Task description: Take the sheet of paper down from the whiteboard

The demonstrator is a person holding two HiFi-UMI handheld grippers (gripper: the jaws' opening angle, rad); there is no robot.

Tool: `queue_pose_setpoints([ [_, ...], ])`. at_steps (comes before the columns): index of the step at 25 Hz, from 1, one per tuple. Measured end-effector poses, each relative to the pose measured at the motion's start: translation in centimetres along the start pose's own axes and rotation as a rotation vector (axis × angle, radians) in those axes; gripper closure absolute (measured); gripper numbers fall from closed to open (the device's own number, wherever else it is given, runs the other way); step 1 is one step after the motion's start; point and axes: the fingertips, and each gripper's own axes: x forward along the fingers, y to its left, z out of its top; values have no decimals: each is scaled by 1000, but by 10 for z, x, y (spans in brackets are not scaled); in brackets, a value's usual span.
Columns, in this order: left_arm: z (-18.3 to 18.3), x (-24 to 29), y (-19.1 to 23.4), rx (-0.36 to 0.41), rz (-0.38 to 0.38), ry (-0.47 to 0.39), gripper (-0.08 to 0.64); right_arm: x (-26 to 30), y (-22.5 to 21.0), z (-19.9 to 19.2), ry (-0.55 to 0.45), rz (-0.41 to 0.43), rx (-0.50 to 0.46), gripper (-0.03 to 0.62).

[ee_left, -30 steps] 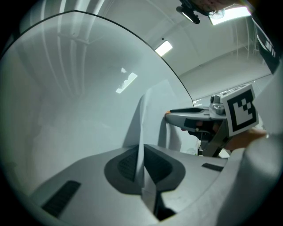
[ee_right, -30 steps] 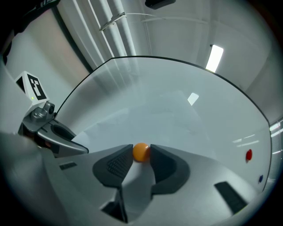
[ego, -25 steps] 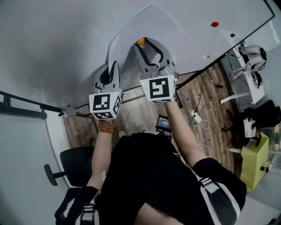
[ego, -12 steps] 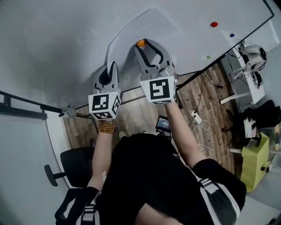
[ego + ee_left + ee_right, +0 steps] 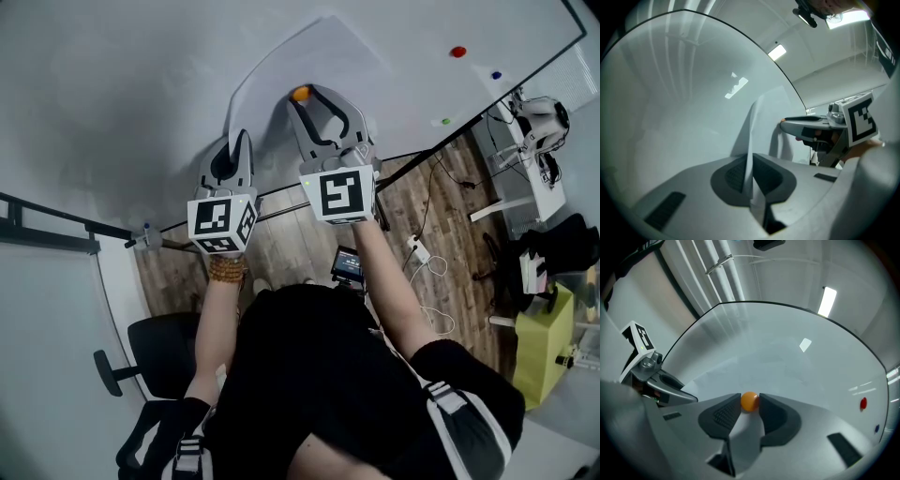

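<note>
- Two tongs are raised level against the whiteboard [image 5: 112,84], one in each of the person's hands.
- The sheet of paper [image 5: 319,56] hangs on the whiteboard, tilted, with its upper part lying flat on the board.
- An orange magnet [image 5: 750,401] sits on the lower part of the sheet.
- The left tongs [image 5: 240,142] are closed tight on the sheet's lower left edge. In the left gripper view, the thin paper runs up between the two pads.
- That pinched edge stands off the board, curling away from it.
- The right tongs [image 5: 309,98] are set fairly wide, with a pad touching each side of the orange magnet.
- The two tongs are near each other, the left one lower on the board than the right.
- A red magnet [image 5: 457,52], a blue magnet [image 5: 496,74] and a green magnet [image 5: 445,120] sit on the bare board, well apart from the sheet, to its right in the head view.
</note>
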Motion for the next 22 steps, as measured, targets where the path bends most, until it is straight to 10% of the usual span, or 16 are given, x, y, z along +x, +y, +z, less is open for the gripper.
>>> queue_pose_setpoints([
  [22, 0, 0, 2, -18, -4, 0, 548, -16, -2, 0, -4, 0, 11, 472],
])
